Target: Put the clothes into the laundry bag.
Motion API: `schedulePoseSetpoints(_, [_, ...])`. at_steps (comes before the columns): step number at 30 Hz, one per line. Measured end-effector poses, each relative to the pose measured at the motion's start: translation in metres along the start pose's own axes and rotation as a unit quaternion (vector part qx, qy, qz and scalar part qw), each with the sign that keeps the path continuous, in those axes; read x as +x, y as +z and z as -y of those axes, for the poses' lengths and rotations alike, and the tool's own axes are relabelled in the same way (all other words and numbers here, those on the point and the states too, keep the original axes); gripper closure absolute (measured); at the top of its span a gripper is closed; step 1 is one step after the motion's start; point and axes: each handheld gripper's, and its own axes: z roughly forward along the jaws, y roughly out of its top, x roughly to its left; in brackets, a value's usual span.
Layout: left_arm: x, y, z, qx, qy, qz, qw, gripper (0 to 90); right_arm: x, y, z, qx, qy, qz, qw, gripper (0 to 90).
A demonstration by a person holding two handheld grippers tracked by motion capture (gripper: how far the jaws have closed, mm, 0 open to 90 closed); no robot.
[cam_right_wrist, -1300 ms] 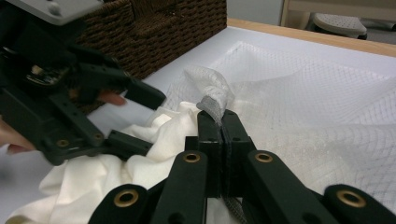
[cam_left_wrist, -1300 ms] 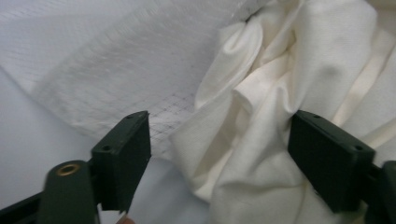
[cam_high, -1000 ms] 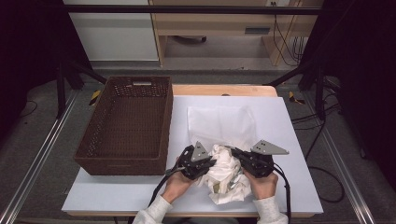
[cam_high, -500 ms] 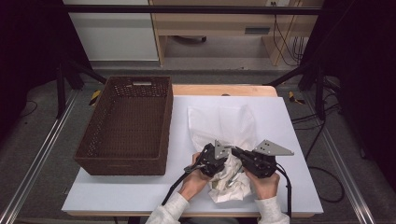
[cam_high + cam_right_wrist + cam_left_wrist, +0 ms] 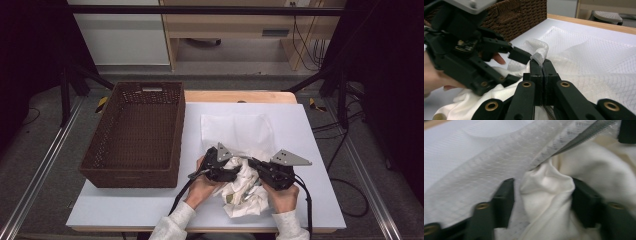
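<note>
A white mesh bag (image 5: 237,131) lies flat on the white table, its near edge lifted. A crumpled cream garment (image 5: 245,197) is heaped at that edge, between the two hands. My right gripper (image 5: 251,162) is shut on the bag's rolled rim (image 5: 540,52) and holds it up. My left gripper (image 5: 239,170) sits just left of it, pushed under the mesh (image 5: 499,167). Its jaws have just been opening and stand apart, with a bunch of the garment (image 5: 544,190) loose between them. The bag's grey zipper band (image 5: 579,137) crosses above.
A brown wicker basket (image 5: 180,135) stands on the left half of the table, its inside bare. The table top (image 5: 310,125) is white with a wooden strip at the far edge. Cables trail from both grippers toward the near edge.
My left gripper has moved right, up against the right gripper and under the bag's lifted edge, and its jaws have spread. The right gripper has kept still on the rim.
</note>
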Motion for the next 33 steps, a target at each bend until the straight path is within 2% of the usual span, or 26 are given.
schedulePoseSetpoints(1, [-0.003,-0.001,0.001,-0.007,0.003,0.001,1.0,53.9,0.0,0.0,0.0,0.0,-0.001,0.001,1.0,89.1])
schedulePoseSetpoints(3, [-0.014,-0.005,0.001,-0.017,0.025,-0.008,0.9995,70.7,-0.001,0.0,0.001,-0.003,0.0,0.001,1.0,89.1])
schedulePoseSetpoints(5, [-0.025,-0.012,0.0,-0.023,0.045,-0.004,0.9987,77.4,-0.001,0.001,0.001,-0.001,0.004,0.0,1.0,89.1])
schedulePoseSetpoints(8, [-0.033,-0.019,-0.004,-0.032,0.053,0.018,0.9979,79.4,0.0,0.002,0.002,-0.003,0.001,-0.004,1.0,89.1])
schedulePoseSetpoints(9, [-0.033,-0.019,-0.004,-0.032,0.053,0.018,0.9979,79.5,0.0,0.002,0.002,-0.005,0.001,-0.007,1.0,89.2])
schedulePoseSetpoints(10, [-0.038,-0.019,-0.008,-0.025,0.065,0.016,0.9974,79.4,-0.001,0.001,0.002,-0.009,0.001,-0.011,0.9999,89.2])
schedulePoseSetpoints(13, [-0.04,-0.014,-0.01,-0.016,0.068,0.009,0.9975,78.8,-0.002,0.0,0.002,-0.016,0.004,-0.018,0.9997,89.2])
schedulePoseSetpoints(14, [-0.039,-0.009,-0.011,-0.007,0.063,0.001,0.998,78.8,-0.002,0.0,0.002,-0.016,0.004,-0.018,0.9997,89.2])
schedulePoseSetpoints(15, [-0.036,0.001,-0.011,0.011,0.054,-0.027,0.9981,78.6,-0.001,-0.001,0.001,-0.023,0.005,-0.031,0.9993,89.2])
schedulePoseSetpoints(16, [-0.032,0.008,-0.011,0.023,0.054,-0.049,0.9971,78.7,-0.001,-0.002,0.0,-0.028,0.003,-0.034,0.999,89.2])
schedulePoseSetpoints(19, [-0.022,0.016,-0.009,0.029,0.033,-0.064,0.997,79.0,0.001,-0.006,-0.002,-0.026,-0.002,-0.034,0.9991,89.1])
schedulePoseSetpoints(21, [-0.023,0.015,-0.009,0.031,0.035,-0.071,0.9964,78.6,0.002,-0.005,-0.001,-0.015,-0.009,-0.026,0.9995,89.1])
schedulePoseSetpoints(22, [-0.025,0.014,-0.009,0.026,0.037,-0.073,0.9963,77.7,0.002,-0.006,-0.001,-0.016,-0.006,-0.027,0.9995,89.1])
schedulePoseSetpoints(24, [-0.025,0.006,-0.007,0.007,0.029,-0.057,0.998,69.1,0.002,-0.007,-0.002,-0.011,-0.007,-0.014,0.9998,89.0])
schedulePoseSetpoints(26, [-0.022,-0.008,-0.005,-0.01,0.014,-0.032,0.9993,54.5,0.001,-0.008,-0.001,-0.009,-0.008,-0.006,0.9999,88.9])
schedulePoseSetpoints(27, [-0.022,-0.008,-0.005,-0.01,0.014,-0.032,0.9993,46.4,0.001,-0.008,-0.001,-0.009,-0.008,-0.006,0.9999,88.9])
schedulePoseSetpoints(28, [-0.02,-0.029,-0.003,-0.02,0.016,-0.017,0.9995,37.5,-0.001,-0.006,0.001,-0.007,-0.003,-0.005,1.0,88.9])
schedulePoseSetpoints(29, [-0.02,-0.029,-0.003,-0.02,0.016,-0.017,0.9995,33.6,-0.001,-0.006,0.001,-0.007,-0.003,-0.005,1.0,88.9])
schedulePoseSetpoints(30, [-0.021,-0.047,0.001,-0.021,0.027,-0.008,0.9994,30.7,-0.002,-0.004,0.002,-0.004,-0.001,-0.005,1.0,88.9])
schedulePoseSetpoints(31, [-0.021,-0.055,0.004,-0.018,0.031,-0.002,0.9994,28.5,-0.001,-0.004,0.003,-0.004,-0.002,-0.006,1.0,88.9])
schedulePoseSetpoints(33, [-0.022,-0.061,0.009,-0.016,0.035,0.007,0.9992,25.1,-0.001,-0.004,0.003,-0.004,-0.001,-0.006,1.0,88.9])
